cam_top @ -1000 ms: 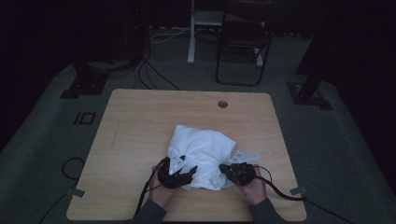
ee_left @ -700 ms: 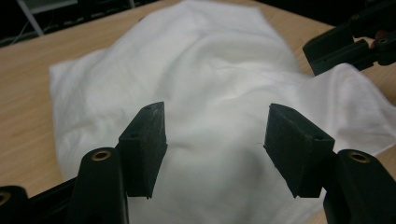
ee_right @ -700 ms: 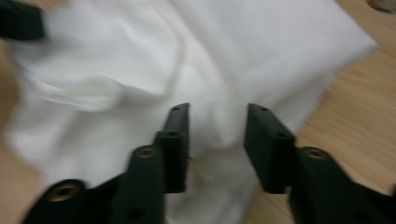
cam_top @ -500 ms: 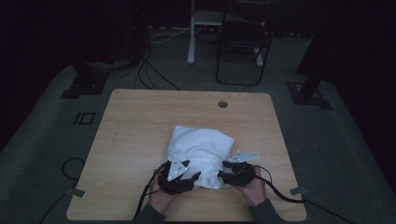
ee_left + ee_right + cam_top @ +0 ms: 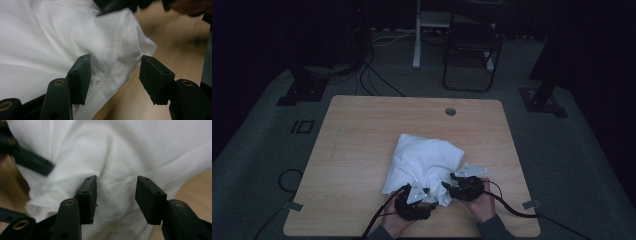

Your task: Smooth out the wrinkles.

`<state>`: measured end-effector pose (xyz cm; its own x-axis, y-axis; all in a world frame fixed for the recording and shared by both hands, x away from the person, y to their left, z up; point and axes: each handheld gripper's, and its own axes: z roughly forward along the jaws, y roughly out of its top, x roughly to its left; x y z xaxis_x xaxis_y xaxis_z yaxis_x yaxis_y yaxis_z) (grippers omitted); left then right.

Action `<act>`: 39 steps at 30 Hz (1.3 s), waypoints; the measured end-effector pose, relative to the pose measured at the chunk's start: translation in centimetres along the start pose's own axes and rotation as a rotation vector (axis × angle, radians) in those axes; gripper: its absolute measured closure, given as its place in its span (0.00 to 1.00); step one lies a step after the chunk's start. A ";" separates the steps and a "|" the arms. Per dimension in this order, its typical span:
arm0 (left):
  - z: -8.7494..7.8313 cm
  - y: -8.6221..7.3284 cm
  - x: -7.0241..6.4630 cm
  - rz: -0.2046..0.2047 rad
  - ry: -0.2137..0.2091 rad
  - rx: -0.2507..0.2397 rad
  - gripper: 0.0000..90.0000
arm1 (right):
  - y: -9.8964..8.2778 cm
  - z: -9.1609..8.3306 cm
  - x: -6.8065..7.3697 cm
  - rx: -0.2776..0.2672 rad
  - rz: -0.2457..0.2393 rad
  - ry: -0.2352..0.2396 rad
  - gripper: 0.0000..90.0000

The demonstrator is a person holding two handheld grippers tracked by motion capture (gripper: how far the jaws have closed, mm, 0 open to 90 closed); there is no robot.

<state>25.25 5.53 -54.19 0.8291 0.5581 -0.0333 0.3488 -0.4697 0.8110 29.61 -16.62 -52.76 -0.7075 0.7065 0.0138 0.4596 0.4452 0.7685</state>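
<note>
Both my tools sit at the near edge of the white cloth (image 5: 424,162) on the surface (image 5: 362,130); my left tool (image 5: 115,72) stands open over its hemmed corner, my right tool (image 5: 116,195) has just been opening, folds lying loose between its jaws

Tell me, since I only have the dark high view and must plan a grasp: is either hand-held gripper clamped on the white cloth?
Observer: No. The left hand-held gripper has open jaws straddling the stitched hem of the white cloth.
Operator: And the right one?
Observer: The right hand-held gripper has just been opening; cloth lies between its jaws, unpinched.
Operator: What is under the hem?
Observer: Bare wooden table, right beside it.
</note>
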 end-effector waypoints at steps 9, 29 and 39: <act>1.7 -0.1 1.0 -0.069 -0.024 -0.015 0.46 | -0.5 3.4 -1.0 0.094 0.044 -0.027 0.60; 3.2 1.4 7.9 -0.115 0.163 -0.042 0.46 | 5.0 10.3 -4.7 0.016 0.155 -0.066 0.55; 3.0 2.2 8.3 -0.081 0.179 -0.050 0.45 | 5.5 9.3 -5.3 -0.022 0.133 -0.124 0.54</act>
<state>34.18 7.12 -54.43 0.7068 0.7074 0.0008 0.3852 -0.3859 0.8383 40.91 -12.82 -54.59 -0.5695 0.8211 0.0382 0.5313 0.3322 0.7793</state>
